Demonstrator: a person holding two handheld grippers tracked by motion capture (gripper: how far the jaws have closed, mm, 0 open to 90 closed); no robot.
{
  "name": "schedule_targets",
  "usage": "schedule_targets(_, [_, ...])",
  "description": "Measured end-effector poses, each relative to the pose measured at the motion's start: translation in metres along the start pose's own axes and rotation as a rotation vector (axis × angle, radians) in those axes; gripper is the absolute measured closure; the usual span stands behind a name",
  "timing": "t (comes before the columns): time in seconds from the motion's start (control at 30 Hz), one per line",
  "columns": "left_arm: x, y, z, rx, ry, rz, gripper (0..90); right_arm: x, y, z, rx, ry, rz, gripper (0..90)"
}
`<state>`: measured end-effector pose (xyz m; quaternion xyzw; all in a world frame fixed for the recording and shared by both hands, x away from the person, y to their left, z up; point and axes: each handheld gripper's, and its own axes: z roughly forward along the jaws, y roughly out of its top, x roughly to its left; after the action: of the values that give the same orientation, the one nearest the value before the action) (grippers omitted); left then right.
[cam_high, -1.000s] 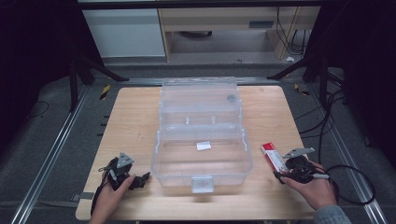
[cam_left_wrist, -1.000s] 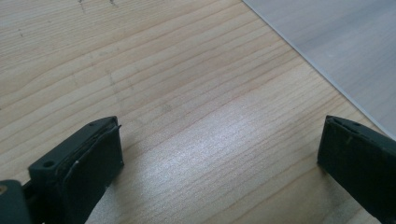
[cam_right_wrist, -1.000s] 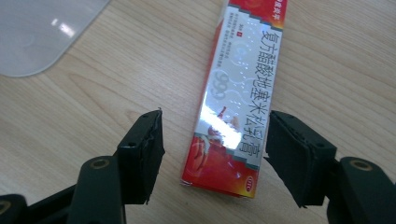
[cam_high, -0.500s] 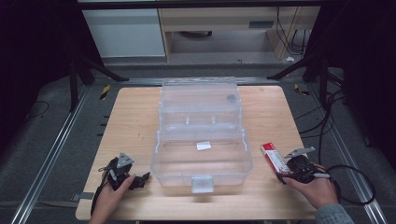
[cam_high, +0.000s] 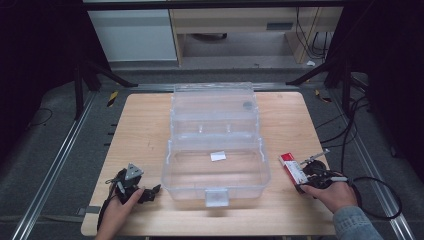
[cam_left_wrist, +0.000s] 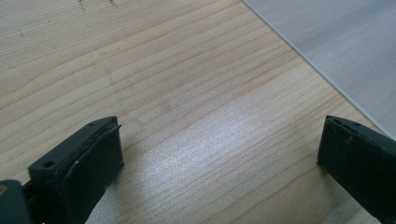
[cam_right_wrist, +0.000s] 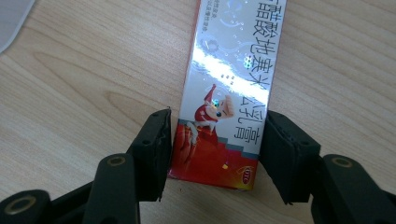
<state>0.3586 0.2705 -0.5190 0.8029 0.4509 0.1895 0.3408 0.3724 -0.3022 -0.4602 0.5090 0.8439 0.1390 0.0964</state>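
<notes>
A red and silver carton (cam_right_wrist: 233, 70) with printed characters lies flat on the wooden table (cam_high: 145, 130), right of a clear plastic case (cam_high: 167, 170). My right gripper (cam_right_wrist: 215, 154) straddles its near red end. Its jaws have just been closing, with the carton between them, and the pads now lie against the carton's two long sides. From above, that carton (cam_high: 291, 167) pokes out ahead of the right gripper (cam_high: 301, 179). My left gripper (cam_high: 152, 194) rests low over bare wood left of the case, jaws (cam_left_wrist: 219, 158) wide apart with nothing between them.
The clear case stands open at the table's middle, its lid (cam_high: 215, 107) laid back toward the far side and a small white slip (cam_high: 218, 156) inside. Its wall shows in the left gripper view (cam_left_wrist: 345, 46). Cables trail off the table's right side (cam_high: 370, 182).
The right gripper's jaws have drawn in around the carton. Both hands stay where they were.
</notes>
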Motion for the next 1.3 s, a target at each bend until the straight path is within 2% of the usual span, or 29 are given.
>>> schedule_targets(0.3, [0.0,0.0,0.0,0.0,0.0,0.0,0.0,-0.002,0.005,0.005,0.059,0.015,-0.011,46.0])
schedule_targets(0.67, [0.0,0.0,0.0,0.0,0.0,0.0,0.0,-0.001,0.007,0.005,0.073,0.013,-0.055,51.3])
schedule_targets(0.77, [0.0,0.0,0.0,0.0,0.0,0.0,0.0,-0.002,0.006,0.003,0.05,-0.007,-0.07,51.6])
schedule_targets(0.87, [0.0,0.0,0.0,0.0,0.0,0.0,0.0,-0.006,0.005,-0.008,-0.007,-0.006,-0.054,51.6])
schedule_targets(0.93, [0.0,0.0,0.0,0.0,0.0,0.0,0.0,-0.006,0.004,-0.013,-0.022,-0.008,-0.051,51.6])
schedule_targets(1.03, [0.0,0.0,0.0,0.0,0.0,0.0,0.0,-0.01,0.005,-0.029,-0.086,-0.003,-0.038,51.6])
schedule_targets(1.07, [0.0,0.0,0.0,0.0,0.0,0.0,0.0,-0.012,0.006,-0.035,-0.122,-0.002,-0.043,51.6])
schedule_targets(1.13, [0.0,0.0,0.0,0.0,0.0,0.0,0.0,-0.015,0.008,-0.045,-0.176,0.008,-0.025,51.6])
schedule_targets(1.3, [0.0,0.0,0.0,0.0,0.0,0.0,0.0,-0.018,0.02,-0.064,-0.285,0.013,-0.014,51.6])
